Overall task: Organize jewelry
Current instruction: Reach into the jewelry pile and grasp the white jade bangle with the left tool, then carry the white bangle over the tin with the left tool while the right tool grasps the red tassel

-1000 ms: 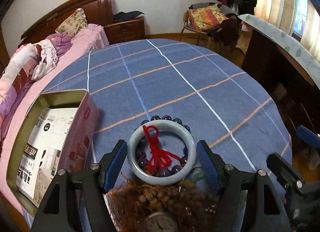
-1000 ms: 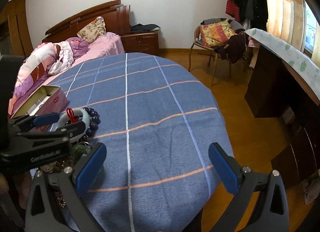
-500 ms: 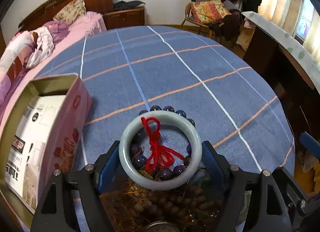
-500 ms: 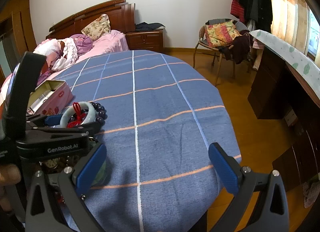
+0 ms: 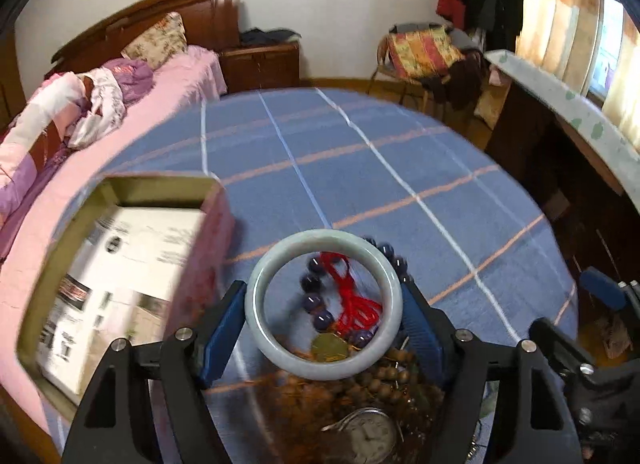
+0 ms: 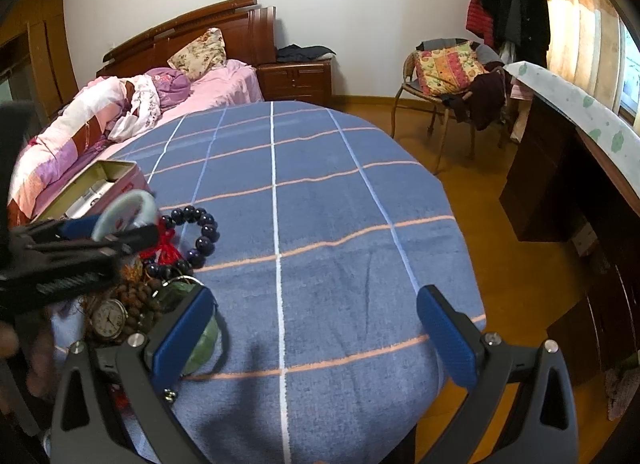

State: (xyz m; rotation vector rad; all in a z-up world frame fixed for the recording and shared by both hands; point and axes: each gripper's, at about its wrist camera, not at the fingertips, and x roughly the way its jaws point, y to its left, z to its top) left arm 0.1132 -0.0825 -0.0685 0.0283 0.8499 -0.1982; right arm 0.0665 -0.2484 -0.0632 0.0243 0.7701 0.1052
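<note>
My left gripper (image 5: pixel 322 318) is shut on a pale green jade bangle (image 5: pixel 256 304) and holds it lifted above the jewelry pile; the bangle also shows in the right wrist view (image 6: pixel 138 203). Below it lie a dark purple bead bracelet (image 6: pixel 202 229), a red knotted cord (image 5: pixel 354 304), brown wooden beads (image 5: pixel 384 378) and a pocket watch (image 5: pixel 370 438). An open pink tin box (image 5: pixel 120 264) stands to the left. My right gripper (image 6: pixel 316 334) is open and empty over the blue checked tablecloth (image 6: pixel 320 203).
The round table's edge drops off at right to a wooden floor (image 6: pixel 500 264). A bed (image 6: pixel 120 111) stands at the far left, a chair with clothes (image 6: pixel 452 75) at the back right, a dark cabinet (image 6: pixel 560 183) on the right.
My left gripper closed on the jade bangle and lifted it off the pile, leaving the red cord and purple beads below. It also shifted toward the tin box.
</note>
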